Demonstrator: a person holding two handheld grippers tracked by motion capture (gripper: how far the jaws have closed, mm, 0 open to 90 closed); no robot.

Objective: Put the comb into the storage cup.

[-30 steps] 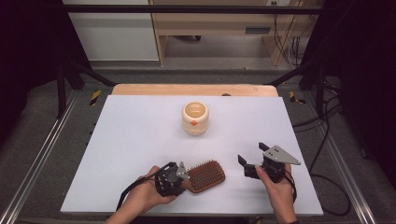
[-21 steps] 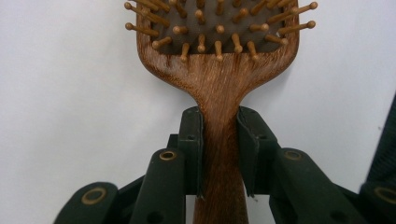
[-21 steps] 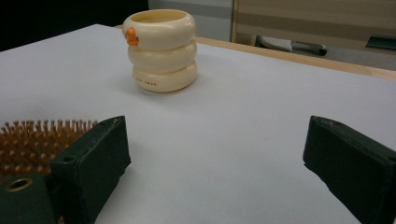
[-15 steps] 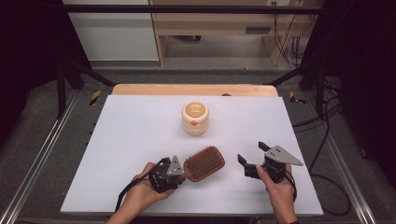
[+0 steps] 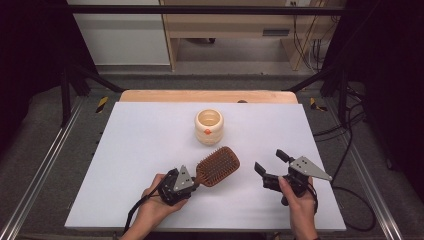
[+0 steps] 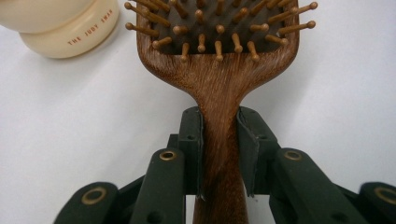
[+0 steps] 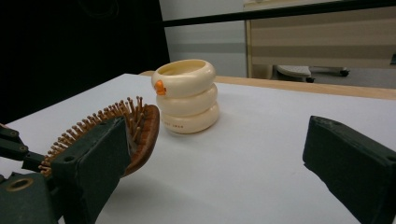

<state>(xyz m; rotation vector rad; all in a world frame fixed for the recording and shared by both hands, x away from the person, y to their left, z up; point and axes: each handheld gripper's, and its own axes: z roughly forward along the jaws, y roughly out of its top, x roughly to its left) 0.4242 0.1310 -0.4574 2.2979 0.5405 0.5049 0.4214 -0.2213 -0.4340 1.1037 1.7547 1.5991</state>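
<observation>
- The brush [image 5: 218, 166] could twist or slip: the left gripper [image 6: 219, 140] clamps only its narrow handle, and the heavy head hangs out front, lifted off the table [image 5: 130, 145] near the cup [image 5: 208, 126].
- The head could knock the cup if swung forward.
- The left hand [image 5: 152, 205] points up-right.
- The right gripper [image 5: 270, 167] waits, jaws apart and empty, angled toward the brush.

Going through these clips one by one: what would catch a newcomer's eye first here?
The brown wooden paddle hairbrush near the front of the white table, bristles up and tilted off the surface, its handle clamped in the left gripper. Behind it stands a cream ribbed ceramic cup with a small orange mark. To the right, the right gripper hangs open.
</observation>
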